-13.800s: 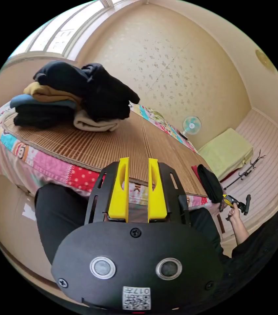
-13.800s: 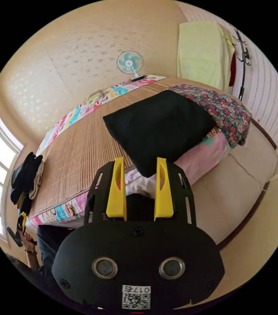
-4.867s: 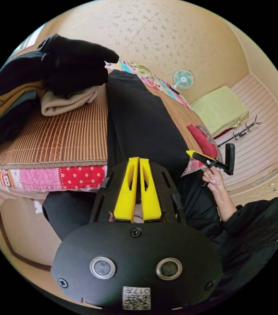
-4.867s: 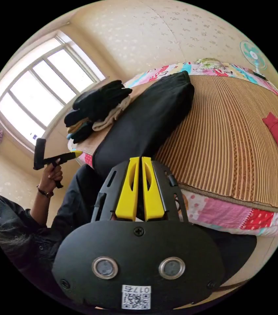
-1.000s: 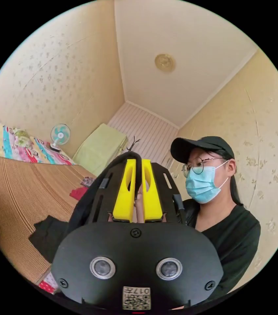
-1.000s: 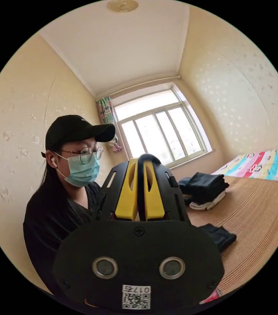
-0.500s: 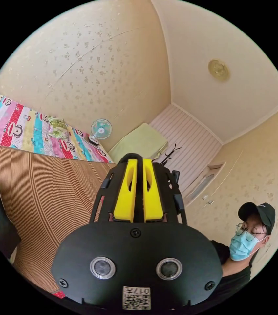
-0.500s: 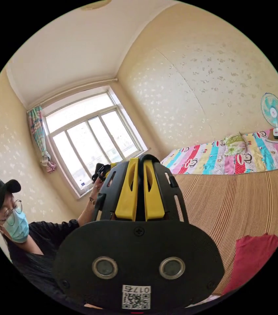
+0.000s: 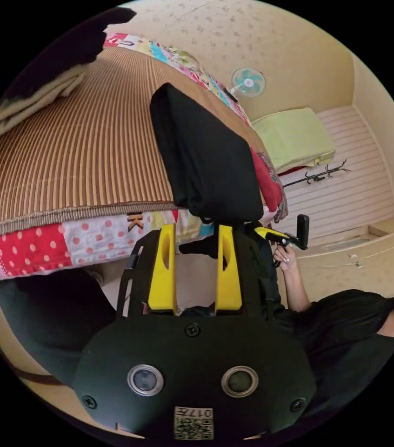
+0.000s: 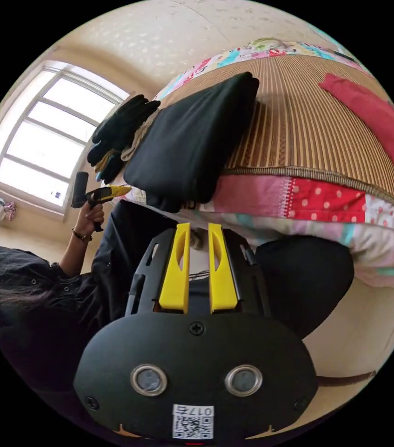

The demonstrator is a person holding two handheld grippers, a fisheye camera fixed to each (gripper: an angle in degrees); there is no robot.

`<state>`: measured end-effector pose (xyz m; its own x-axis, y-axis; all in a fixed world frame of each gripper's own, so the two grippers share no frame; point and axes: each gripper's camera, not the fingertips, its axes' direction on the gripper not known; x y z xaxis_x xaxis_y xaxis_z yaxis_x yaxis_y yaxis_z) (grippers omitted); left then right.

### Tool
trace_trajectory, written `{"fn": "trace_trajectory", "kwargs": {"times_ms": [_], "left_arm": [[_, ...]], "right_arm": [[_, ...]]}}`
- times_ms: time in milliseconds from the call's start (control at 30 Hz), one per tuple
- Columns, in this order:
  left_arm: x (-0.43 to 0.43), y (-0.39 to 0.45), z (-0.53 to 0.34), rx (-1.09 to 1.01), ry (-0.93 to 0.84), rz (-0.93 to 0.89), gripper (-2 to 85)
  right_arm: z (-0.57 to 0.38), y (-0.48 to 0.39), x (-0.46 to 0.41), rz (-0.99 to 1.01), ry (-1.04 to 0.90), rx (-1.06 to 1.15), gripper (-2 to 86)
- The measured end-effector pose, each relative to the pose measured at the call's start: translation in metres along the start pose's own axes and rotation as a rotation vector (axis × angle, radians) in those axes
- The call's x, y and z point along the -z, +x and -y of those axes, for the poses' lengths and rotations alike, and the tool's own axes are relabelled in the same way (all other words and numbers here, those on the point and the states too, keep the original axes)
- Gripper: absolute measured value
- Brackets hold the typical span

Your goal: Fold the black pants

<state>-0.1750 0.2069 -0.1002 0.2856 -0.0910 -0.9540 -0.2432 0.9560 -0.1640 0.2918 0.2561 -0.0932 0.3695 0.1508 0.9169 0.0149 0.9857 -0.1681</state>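
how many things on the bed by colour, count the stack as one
black: 1, folded pants
red: 1, cloth
mixed colours: 1, stack of folded clothes
total: 3

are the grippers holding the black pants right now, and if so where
No, nothing is held. The left gripper and the right gripper both have their jaws apart with no cloth between them. The black pants lie folded on the bed's edge.

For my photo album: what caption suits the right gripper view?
Open right gripper below folded black pants on a bamboo mat.
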Motion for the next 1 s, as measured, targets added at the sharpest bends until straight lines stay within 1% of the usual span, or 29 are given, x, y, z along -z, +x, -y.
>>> {"fn": "trace_trajectory", "kwargs": {"times_ms": [33,67,100,200,267,300,333,367,433,500,567,633,667,700,733,767,800,867,933,1000], "left_arm": [[0.005,-0.003,0.002,0.016,0.041,-0.024,13.7],[0.014,-0.007,0.012,0.042,0.107,-0.053,15.3],[0.017,-0.007,0.03,0.053,0.137,-0.061,17.9],[0.0,0.003,0.085,0.003,0.086,-0.042,20.5],[-0.025,0.006,0.111,0.008,0.021,0.018,20.3],[-0.046,0.006,0.12,0.018,-0.048,0.046,19.1],[-0.053,0.008,0.122,0.015,-0.061,0.051,18.1],[-0.063,0.01,0.119,0.028,-0.084,0.059,16.6],[-0.065,0.02,0.106,0.015,-0.045,0.092,15.5],[-0.068,0.03,0.084,0.001,-0.096,0.126,14.2],[-0.07,0.031,0.065,0.003,-0.164,0.086,12.0],[-0.072,0.024,0.042,0.024,-0.223,-0.019,8.9],[-0.072,0.015,0.025,0.074,-0.24,-0.107,7.3],[-0.069,0.009,0.008,0.105,-0.24,-0.17,6.5],[-0.066,0.009,0.001,0.106,-0.233,-0.194,6.4],[-0.054,0.013,-0.011,0.089,-0.209,-0.239,6.2],[-0.038,0.021,-0.018,0.054,-0.174,-0.272,6.1],[-0.005,0.039,-0.018,-0.017,-0.106,-0.302,6.0],[0.034,0.06,-0.008,-0.099,-0.033,-0.285,6.1],[0.091,0.086,0.01,-0.199,0.092,-0.248,6.3]], "right_arm": [[0.0,0.003,0.005,0.029,0.034,-0.015,7.6],[0.006,0.008,0.018,0.08,0.108,-0.035,8.5],[0.02,0.01,0.031,0.122,0.187,-0.019,9.8],[0.074,0.013,0.041,0.124,0.264,0.012,14.5],[0.11,0.02,0.025,0.087,0.233,-0.018,17.1],[0.13,0.025,0.007,0.078,0.189,-0.039,18.0],[0.138,0.028,-0.004,0.083,0.161,-0.054,18.5],[0.149,0.031,-0.029,0.099,0.092,-0.065,19.1],[0.146,0.022,-0.042,0.055,0.128,-0.049,19.9],[0.131,0.002,-0.047,-0.028,0.106,-0.027,20.9],[0.115,-0.006,-0.047,-0.05,0.095,-0.066,20.4],[0.1,-0.01,-0.048,-0.073,0.056,-0.089,17.7],[0.093,-0.01,-0.051,-0.06,-0.012,-0.089,14.3],[0.086,-0.006,-0.054,-0.006,-0.078,-0.081,11.2],[0.081,-0.004,-0.054,0.044,-0.098,-0.079,9.8],[0.072,0.001,-0.055,0.185,-0.115,-0.078,7.9],[0.062,0.001,-0.053,0.313,-0.096,-0.075,7.1],[0.052,-0.013,-0.047,0.419,-0.039,-0.059,6.8],[0.054,-0.036,-0.041,0.495,-0.008,-0.031,6.6],[0.078,-0.073,-0.036,0.624,0.017,0.051,6.6]]}}
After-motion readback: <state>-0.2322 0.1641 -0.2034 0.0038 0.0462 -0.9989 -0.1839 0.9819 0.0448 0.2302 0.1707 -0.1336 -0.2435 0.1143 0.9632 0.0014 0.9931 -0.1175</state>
